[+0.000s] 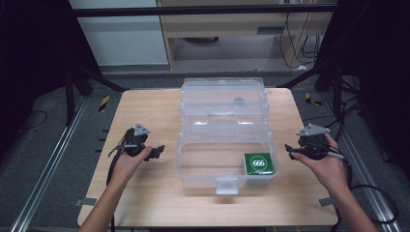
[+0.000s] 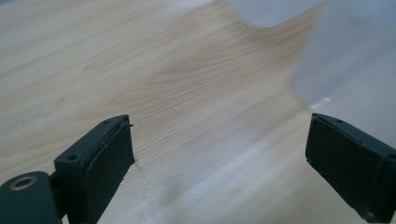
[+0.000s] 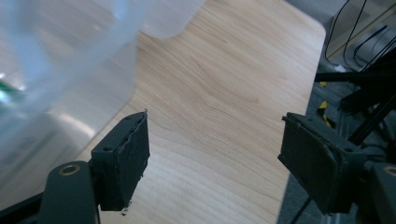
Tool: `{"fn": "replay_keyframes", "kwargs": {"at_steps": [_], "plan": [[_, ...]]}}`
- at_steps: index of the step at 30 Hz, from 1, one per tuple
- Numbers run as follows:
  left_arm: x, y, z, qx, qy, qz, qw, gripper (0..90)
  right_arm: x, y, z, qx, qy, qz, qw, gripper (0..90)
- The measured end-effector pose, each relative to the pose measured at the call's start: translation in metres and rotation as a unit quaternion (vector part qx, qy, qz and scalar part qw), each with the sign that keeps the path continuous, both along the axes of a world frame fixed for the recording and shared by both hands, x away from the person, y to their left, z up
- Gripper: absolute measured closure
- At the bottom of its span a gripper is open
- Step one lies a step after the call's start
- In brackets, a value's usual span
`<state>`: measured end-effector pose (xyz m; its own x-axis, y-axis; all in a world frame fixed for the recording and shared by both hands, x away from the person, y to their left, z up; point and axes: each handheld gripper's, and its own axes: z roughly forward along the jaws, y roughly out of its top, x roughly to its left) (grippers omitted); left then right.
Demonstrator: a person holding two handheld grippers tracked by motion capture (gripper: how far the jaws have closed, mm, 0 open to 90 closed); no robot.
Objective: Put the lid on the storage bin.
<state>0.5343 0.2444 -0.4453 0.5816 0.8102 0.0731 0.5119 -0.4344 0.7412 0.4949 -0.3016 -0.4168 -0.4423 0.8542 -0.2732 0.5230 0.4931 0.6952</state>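
Left claw (image 1: 155,152): released, nothing between the jaws; held over the counter (image 1: 145,203) just left of the clear box (image 1: 223,145)
Right claw (image 1: 290,151): released, nothing gripped; just right of the box, near its right wall
Clear box: mid-counter, lid tipped back on the far side
Green pack (image 1: 259,164): inside the box, near right corner
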Motion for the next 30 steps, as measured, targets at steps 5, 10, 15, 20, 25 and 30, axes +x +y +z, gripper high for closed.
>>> {"fn": "replay_keyframes", "kwargs": {"at_steps": [5, 10, 15, 20, 25, 30], "plan": [[-0.037, -0.024, 0.048, 0.03, -0.025, -0.074, 0.9965, 7.1, -0.014, 0.018, 0.042, -0.048, -0.013, 0.04, 0.9979, 20.6], [-0.053, -0.04, 0.075, 0.052, -0.036, -0.116, 0.9912, 6.0, -0.009, 0.034, 0.068, -0.075, -0.005, 0.079, 0.994, 20.4], [-0.06, -0.057, 0.093, 0.047, -0.033, -0.147, 0.9874, 3.8, 0.01, 0.05, 0.096, -0.09, 0.015, 0.121, 0.9885, 23.1], [-0.06, -0.069, 0.097, 0.064, -0.022, -0.169, 0.9832, 4.2, 0.021, 0.065, 0.114, -0.109, 0.015, 0.158, 0.9813, 30.0], [-0.062, -0.082, 0.098, 0.079, -0.016, -0.199, 0.9767, 5.4, 0.026, 0.08, 0.122, -0.117, 0.009, 0.197, 0.9732, 39.0], [-0.065, -0.097, 0.099, 0.096, -0.007, -0.229, 0.9688, 8.4, 0.033, 0.094, 0.128, -0.145, 0.012, 0.23, 0.9622, 45.1]]}}
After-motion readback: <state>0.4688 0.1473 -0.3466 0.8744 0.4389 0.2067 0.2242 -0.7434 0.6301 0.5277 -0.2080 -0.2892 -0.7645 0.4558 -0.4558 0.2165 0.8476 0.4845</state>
